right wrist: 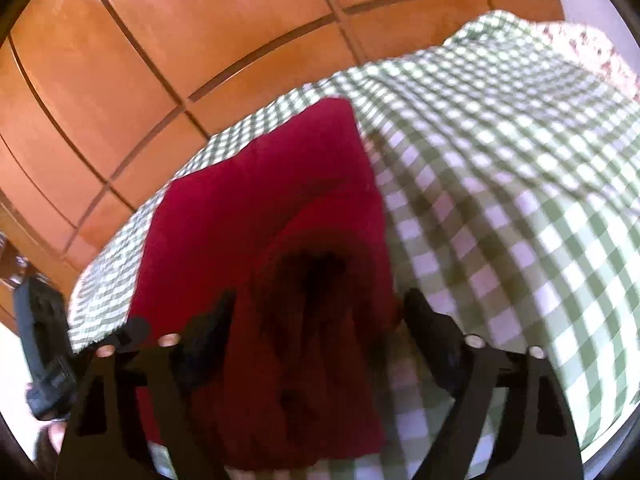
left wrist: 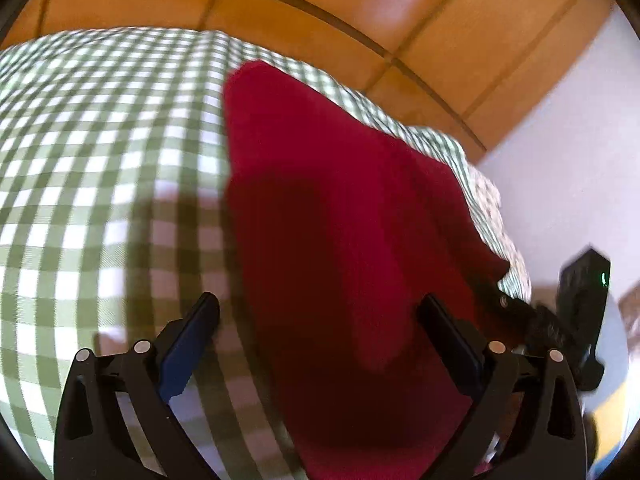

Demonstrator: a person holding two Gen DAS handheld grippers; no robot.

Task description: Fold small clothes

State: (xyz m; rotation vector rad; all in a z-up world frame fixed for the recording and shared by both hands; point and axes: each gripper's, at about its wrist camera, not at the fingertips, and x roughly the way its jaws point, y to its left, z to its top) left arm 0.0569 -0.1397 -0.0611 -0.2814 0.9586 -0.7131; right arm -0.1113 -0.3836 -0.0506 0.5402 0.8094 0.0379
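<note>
A dark red garment (left wrist: 320,184) lies spread on a green-and-white checked bedspread (left wrist: 100,160). My left gripper (left wrist: 319,308) is open low over the garment's near left part. Its left finger is above the checks and its right finger above the red cloth. In the right wrist view, the red garment (right wrist: 260,184) shows a dark rumpled fold near my right gripper (right wrist: 320,304). The right gripper's fingers stand apart with the cloth's near edge between them, and no pad visibly presses on it. The picture is blurred there. The right gripper's body (left wrist: 520,316) shows beside the garment's right corner.
An orange wooden wardrobe (right wrist: 180,40) with panelled doors stands behind the bed. A white wall (left wrist: 560,160) is on the right. The bedspread's far edge (right wrist: 520,28) drops off toward the wardrobe. The left gripper's black body (right wrist: 40,344) shows at the far left of the right wrist view.
</note>
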